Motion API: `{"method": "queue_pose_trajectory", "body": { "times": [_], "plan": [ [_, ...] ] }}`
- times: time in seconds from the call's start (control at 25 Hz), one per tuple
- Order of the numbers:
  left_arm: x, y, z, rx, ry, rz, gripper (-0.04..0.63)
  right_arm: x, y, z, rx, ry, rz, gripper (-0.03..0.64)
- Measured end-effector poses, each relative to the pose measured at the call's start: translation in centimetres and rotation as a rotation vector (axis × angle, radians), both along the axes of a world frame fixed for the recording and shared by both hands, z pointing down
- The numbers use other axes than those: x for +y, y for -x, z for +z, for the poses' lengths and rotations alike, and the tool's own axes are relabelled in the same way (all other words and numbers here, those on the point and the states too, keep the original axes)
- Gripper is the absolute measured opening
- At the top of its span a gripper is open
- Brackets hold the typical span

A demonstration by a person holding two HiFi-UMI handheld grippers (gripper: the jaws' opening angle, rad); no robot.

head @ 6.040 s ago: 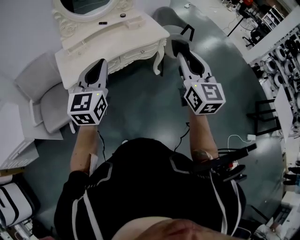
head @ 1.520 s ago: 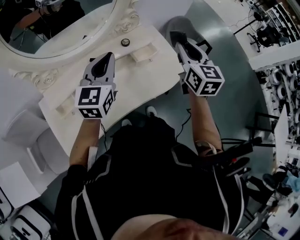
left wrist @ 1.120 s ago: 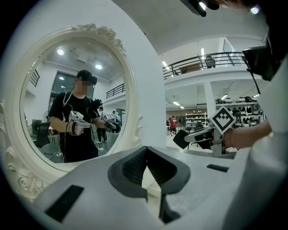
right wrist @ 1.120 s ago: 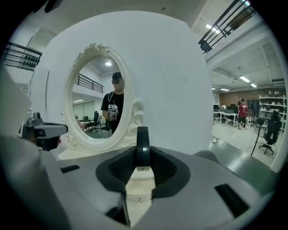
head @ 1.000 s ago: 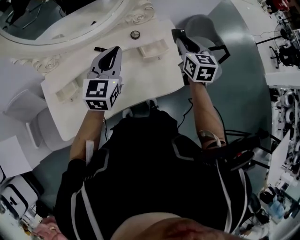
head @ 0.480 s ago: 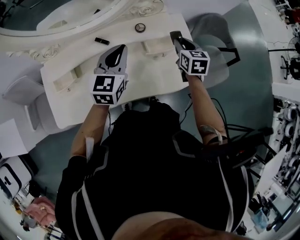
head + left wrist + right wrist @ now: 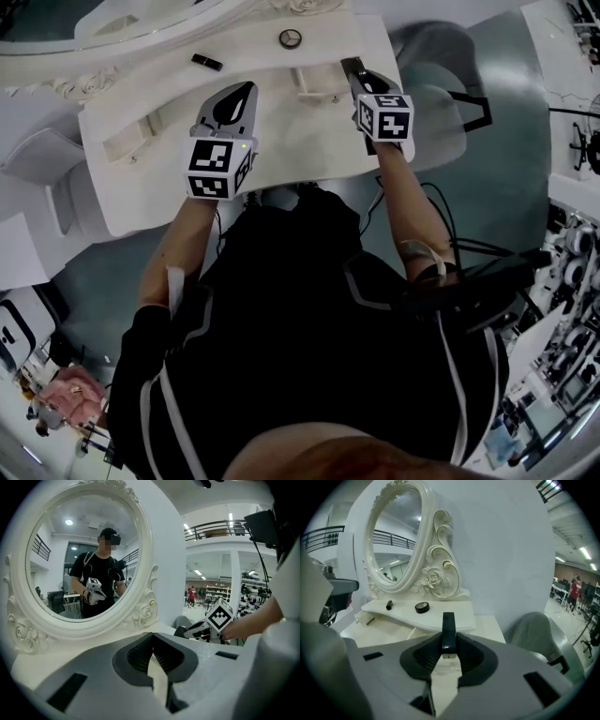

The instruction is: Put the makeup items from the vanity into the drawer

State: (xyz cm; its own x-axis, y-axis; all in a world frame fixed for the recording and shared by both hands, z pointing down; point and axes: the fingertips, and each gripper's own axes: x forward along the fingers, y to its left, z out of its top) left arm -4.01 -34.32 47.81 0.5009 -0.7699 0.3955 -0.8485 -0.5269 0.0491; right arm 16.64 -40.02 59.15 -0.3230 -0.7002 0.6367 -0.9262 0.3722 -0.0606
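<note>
While we stand at the white vanity point(image 7: 281, 141), we count two claws, each with one marker cube. The left claw point(image 7: 152, 639) has its jaws closed together at the tips with nothing between them, and it hovers over the middle of the worktop. The right claw point(image 7: 449, 646) is part-way closed and clamped on a slim black stick point(image 7: 448, 623), which stands upright between the pads over the right end of the worktop, just beside one of the drawers. We see three makeup items in all: that stick, one short black tube point(image 7: 206, 62) and one round compact point(image 7: 290, 38). The last two lie apart from each other on the raised shelf point(image 7: 454, 620) under the mirror. Two small drawers stand pulled out, one at the right point(image 7: 317, 82) and one at the left point(image 7: 127, 142). One oval mirror point(image 7: 79, 559) in a carved rose frame shows a person in black holding a claw. Two grey chairs flank the vanity, one at the right point(image 7: 436, 89) and one at the left point(image 7: 42, 164). The worktop is plain cream, set against a white wall on a grey-green floor point(image 7: 506, 169), in a bright hall with a railed balcony and shelving. The only print we make out is the black-and-white squares on the cubes.
</note>
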Motion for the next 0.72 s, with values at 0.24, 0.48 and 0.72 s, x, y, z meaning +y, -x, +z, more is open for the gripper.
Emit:
{"method": "queue_pose_trajectory", "body": {
  "times": [0.24,0.48,0.72],
  "plan": [
    [0.5,-0.2,0.7,-0.017,0.019,0.015,0.004,0.2,-0.1,0.1,0.021,-0.016,-0.091,0.097],
    [1.0,-1.0,1.0,-0.031,0.033,0.039,0.005,0.4,0.8,0.1,0.081,-0.025,-0.255,0.095],
    [1.2,-1.1,1.1,-0.044,0.034,0.045,0.005,1.1,2.2,0.8,0.214,-0.040,-0.535,0.095]
  ]
}}
